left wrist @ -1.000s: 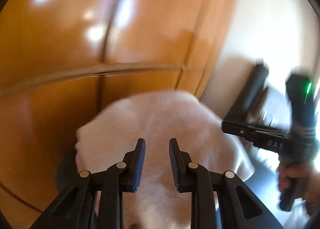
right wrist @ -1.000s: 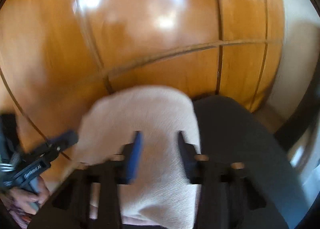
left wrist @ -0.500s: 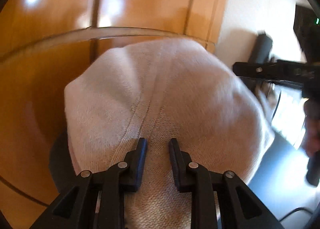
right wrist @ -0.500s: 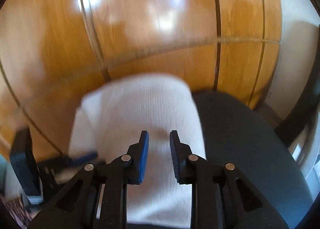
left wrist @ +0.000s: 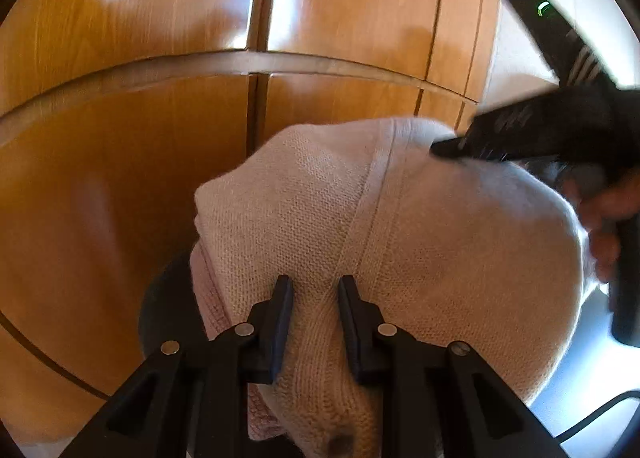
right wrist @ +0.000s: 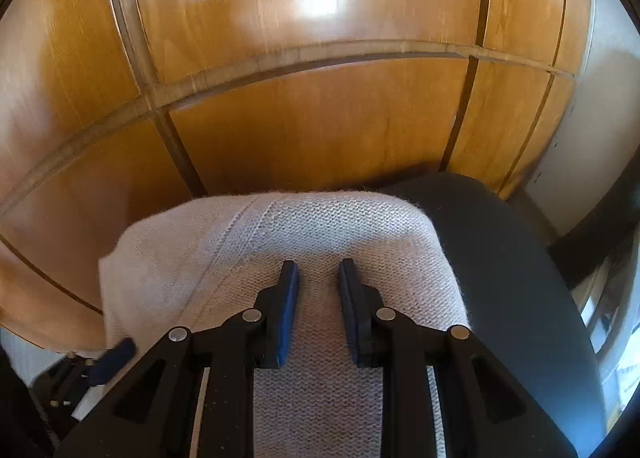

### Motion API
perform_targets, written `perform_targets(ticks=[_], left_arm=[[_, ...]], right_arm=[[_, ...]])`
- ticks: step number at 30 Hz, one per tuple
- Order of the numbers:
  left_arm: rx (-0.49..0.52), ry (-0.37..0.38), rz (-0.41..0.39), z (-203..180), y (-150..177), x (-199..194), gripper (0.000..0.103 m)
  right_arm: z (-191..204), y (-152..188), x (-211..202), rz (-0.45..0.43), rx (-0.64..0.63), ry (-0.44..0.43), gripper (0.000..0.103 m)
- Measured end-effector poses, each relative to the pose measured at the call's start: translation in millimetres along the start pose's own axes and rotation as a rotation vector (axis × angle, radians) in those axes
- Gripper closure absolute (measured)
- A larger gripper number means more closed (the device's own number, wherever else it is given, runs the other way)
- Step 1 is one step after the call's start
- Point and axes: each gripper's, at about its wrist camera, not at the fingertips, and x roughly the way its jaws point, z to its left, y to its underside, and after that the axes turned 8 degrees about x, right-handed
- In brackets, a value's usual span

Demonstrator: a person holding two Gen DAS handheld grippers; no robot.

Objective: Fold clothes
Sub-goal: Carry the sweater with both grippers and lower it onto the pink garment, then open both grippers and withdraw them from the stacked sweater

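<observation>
While both tools hover over it, the sweater [left wrist: 400,242] lies as a thick, rounded bundle in the lower middle of each frame, with more than one layer showing: a pinker knit edge peeks out beneath the top layer at the lower left of the left wrist view. It sits on a dark cushion [right wrist: 520,258], probably a seat, which shows to the right of it in the right wrist view. Behind it, wooden panels [right wrist: 320,130] fill the upper half.

On the left, the left tool [left wrist: 314,290] has its jaws set narrow, a small gap between the blue pads, with knit showing in the gap; I cannot tell whether they pinch any cloth. On the right, the right tool [right wrist: 318,278] shows the same narrow gap over the sweater's near edge, and there too a grip cannot be told. From the left wrist view it comes in blurred at the right edge, its tip at the bundle's far side.

My reading is that the folding is well along, since the sweater is already compact and layered. Whether one more fold or only smoothing remains, these views do not settle.
</observation>
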Motion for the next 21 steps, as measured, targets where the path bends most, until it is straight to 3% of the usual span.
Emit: perform_targets(ticks=[2, 4, 7, 9, 12, 16, 21], left_arm=[[-0.048, 0.031, -0.016, -3, -10, 12, 0.079], [-0.126, 0.052, -0.025, 2, -14, 12, 0.079], [-0.195, 0.059, -0.012, 0, -13, 14, 0.078], [-0.164, 0.022, 0.021, -11, -17, 19, 0.078], [-0.082, -0.056, 0.05, -31, -22, 8, 0.078], [-0.073, -0.097, 0.06, -51, -18, -25, 0.078], [-0.071, -0.14, 0.069, -75, -12, -68, 0.078]], right_arm=[[-9, 9, -34, -0.073, 0.053, -0.062, 0.077], [-9, 29, -62, -0.13, 0.007, -0.027, 0.064], [-13, 56, -72, -0.107, -0.003, -0.008, 0.064], [-19, 67, -61, -0.007, 0.01, 0.037, 0.064], [-14, 73, -75, -0.049, 0.001, 0.051, 0.064], [-8, 93, -116, -0.118, 0.108, 0.027, 0.048], [1, 127, -163, -0.102, 0.173, 0.087, 0.046]])
